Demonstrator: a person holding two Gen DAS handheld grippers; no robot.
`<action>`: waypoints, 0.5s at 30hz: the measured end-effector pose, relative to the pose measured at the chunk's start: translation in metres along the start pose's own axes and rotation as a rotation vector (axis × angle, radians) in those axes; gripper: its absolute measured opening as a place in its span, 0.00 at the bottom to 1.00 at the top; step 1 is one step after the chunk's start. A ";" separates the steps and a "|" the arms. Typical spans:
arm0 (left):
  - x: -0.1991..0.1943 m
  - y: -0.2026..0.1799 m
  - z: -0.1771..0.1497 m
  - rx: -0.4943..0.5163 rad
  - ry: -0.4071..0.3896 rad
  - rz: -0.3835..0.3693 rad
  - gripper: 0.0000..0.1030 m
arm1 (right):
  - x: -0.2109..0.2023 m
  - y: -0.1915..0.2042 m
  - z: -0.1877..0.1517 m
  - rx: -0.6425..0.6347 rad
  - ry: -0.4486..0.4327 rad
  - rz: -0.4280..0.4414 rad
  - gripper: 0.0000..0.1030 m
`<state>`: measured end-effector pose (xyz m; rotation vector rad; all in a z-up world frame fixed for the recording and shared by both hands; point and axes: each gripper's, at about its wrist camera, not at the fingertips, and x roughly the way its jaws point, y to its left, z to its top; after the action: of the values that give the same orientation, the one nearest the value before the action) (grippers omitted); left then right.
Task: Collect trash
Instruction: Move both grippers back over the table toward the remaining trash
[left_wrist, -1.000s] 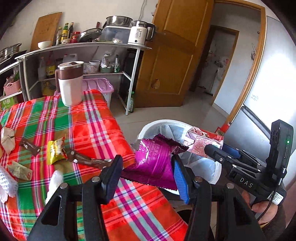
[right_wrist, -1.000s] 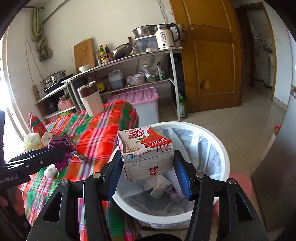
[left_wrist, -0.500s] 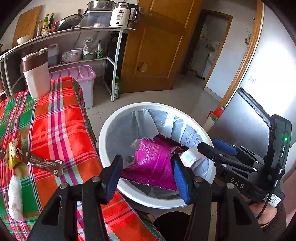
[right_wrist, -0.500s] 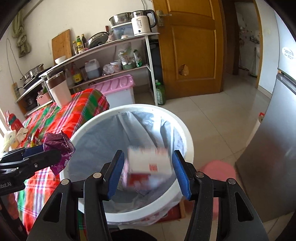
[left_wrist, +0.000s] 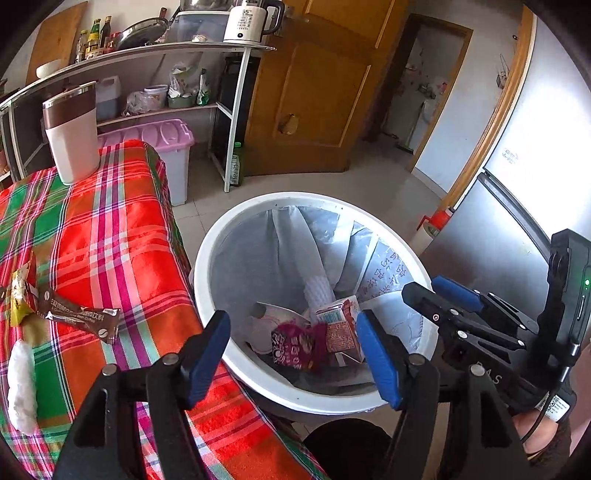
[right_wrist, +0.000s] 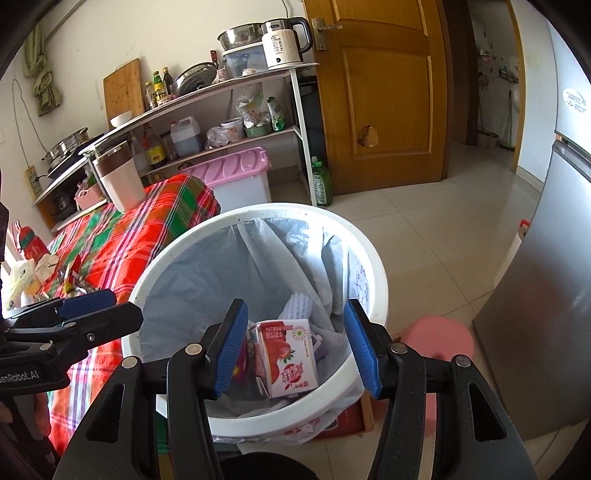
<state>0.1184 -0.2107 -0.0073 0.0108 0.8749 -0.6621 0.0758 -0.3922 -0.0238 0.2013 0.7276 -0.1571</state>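
Note:
The white bin (left_wrist: 207, 258) with a grey liner stands beside the plaid table (left_wrist: 110, 229). At its bottom lie a purple snack wrapper (left_wrist: 295, 343) and a red-and-white milk carton (left_wrist: 340, 328). My left gripper (left_wrist: 291, 332) hangs over the bin; its jaws are opening and nothing is between them. The right gripper (right_wrist: 295, 317) is open above the same carton (right_wrist: 288, 354), apart from it. Each gripper shows in the other's view: the right gripper (left_wrist: 436, 291) and the left gripper (right_wrist: 103, 306). On the table rest a brown stick wrapper (left_wrist: 81, 317), a yellow wrapper (left_wrist: 20, 295) and white tissue (left_wrist: 22, 384).
A white tumbler (left_wrist: 70, 136) stands at the table's far end. Behind it are a pink-lidded storage box (left_wrist: 159, 136) and a metal shelf rack (left_wrist: 236, 110). A grey fridge (left_wrist: 517, 221) is at the right, and a pink stool (right_wrist: 439, 343) sits on the floor by the bin.
Both grippers came forward and down over the bin. The right gripper let the carton drop in. The left jaws widened and the purple wrapper fell into the bin.

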 end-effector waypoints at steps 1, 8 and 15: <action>-0.003 0.002 -0.001 -0.006 -0.005 0.003 0.71 | -0.001 0.002 0.000 -0.002 0.001 0.003 0.53; -0.028 0.018 -0.005 -0.033 -0.055 0.024 0.71 | -0.011 0.018 0.002 -0.026 -0.022 0.027 0.53; -0.056 0.044 -0.015 -0.070 -0.104 0.075 0.71 | -0.017 0.044 0.004 -0.050 -0.038 0.069 0.53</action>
<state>0.1060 -0.1420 0.0113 -0.0531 0.7936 -0.5569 0.0753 -0.3491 -0.0040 0.1750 0.6853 -0.0771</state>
